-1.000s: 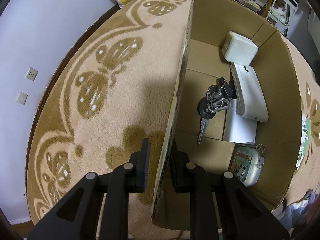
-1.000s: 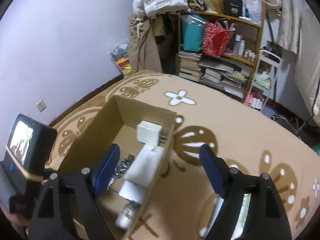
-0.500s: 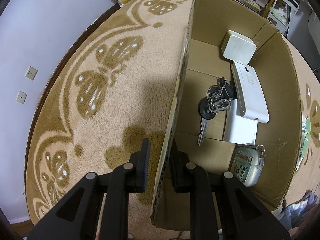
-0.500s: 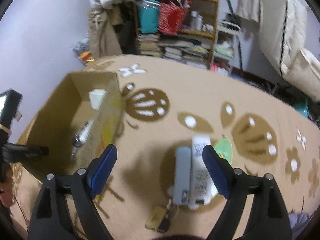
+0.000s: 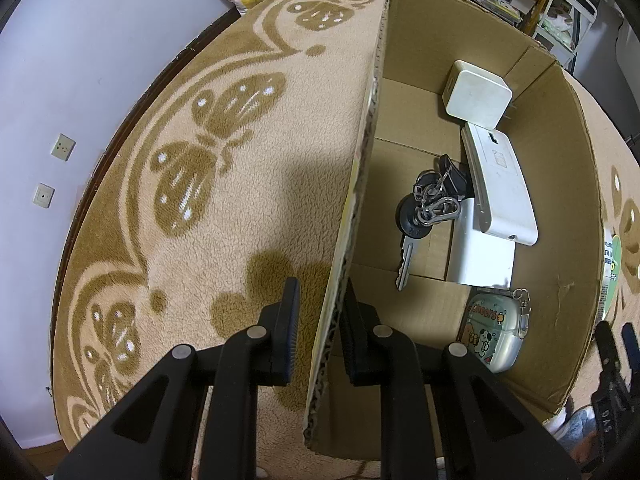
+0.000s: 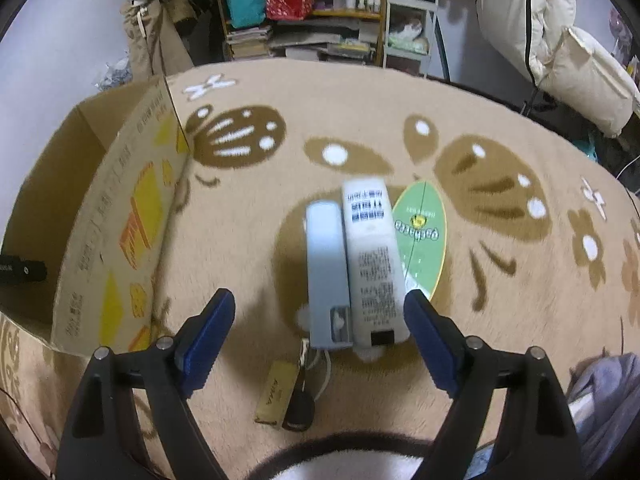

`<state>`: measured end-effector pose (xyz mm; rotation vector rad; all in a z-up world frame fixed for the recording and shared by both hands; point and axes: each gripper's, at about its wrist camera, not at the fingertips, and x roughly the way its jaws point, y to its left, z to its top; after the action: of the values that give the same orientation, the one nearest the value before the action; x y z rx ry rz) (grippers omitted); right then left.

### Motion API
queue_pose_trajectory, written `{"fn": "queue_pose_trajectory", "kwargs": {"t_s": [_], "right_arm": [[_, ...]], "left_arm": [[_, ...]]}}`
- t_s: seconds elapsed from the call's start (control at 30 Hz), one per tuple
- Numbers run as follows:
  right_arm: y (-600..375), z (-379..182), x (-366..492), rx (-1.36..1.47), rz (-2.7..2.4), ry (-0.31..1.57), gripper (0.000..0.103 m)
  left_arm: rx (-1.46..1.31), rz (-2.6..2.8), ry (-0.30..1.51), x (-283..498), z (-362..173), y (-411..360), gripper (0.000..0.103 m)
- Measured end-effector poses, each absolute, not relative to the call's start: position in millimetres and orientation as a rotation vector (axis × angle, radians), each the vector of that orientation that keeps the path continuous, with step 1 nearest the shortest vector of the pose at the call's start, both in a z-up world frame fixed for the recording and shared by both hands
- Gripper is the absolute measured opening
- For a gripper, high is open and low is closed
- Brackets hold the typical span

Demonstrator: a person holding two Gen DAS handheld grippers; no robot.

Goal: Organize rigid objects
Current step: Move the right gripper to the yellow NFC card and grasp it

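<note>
My left gripper (image 5: 320,292) is shut on the near wall of the open cardboard box (image 5: 360,168), one finger outside and one inside. In the box lie a white charger (image 5: 478,98), a long white device (image 5: 500,184), a bunch of keys (image 5: 428,208), a flat white piece (image 5: 480,256) and a cartoon-printed case (image 5: 492,332). My right gripper (image 6: 319,300) hangs over the carpet right of the box (image 6: 132,216), jaws wide and closing. A light blue device (image 6: 326,268) and a white barcoded box (image 6: 372,252) lie side by side between its fingers, untouched.
A green round card (image 6: 422,240) lies under the white box's right edge. A tan tag (image 6: 278,396) and a black fob (image 6: 298,406) lie near my right gripper. Shelves (image 6: 304,20) and bedding (image 6: 560,40) line the far wall. The patterned carpet (image 5: 200,160) spreads left of the box.
My right gripper has swung from over the box to the right and sunk towards the blue device and white box. The left gripper and the box have kept still.
</note>
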<state>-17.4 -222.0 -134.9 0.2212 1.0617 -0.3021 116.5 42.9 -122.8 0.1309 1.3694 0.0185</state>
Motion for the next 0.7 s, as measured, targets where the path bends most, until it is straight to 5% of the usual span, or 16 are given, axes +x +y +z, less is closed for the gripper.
{"fn": "queue_pose_trajectory", "kwargs": {"t_s": [0.07, 0.23, 0.7], "right_arm": [[-219.3, -143.1, -16.8, 0.237, -0.295, 1.105, 0.07], [-218.3, -154.3, -17.2, 0.282, -0.249, 1.159, 0.057], [-223.3, -165.1, -28.1, 0.401, -0.191, 1.243, 0.046]], "left_arm": [[0.13, 0.018, 1.369, 116.8, -122.8, 43.4, 0.019], [0.128, 0.018, 1.37, 116.5, -123.0, 42.9, 0.019], [0.127, 0.018, 1.37, 116.2, -122.9, 44.6, 0.019]]}}
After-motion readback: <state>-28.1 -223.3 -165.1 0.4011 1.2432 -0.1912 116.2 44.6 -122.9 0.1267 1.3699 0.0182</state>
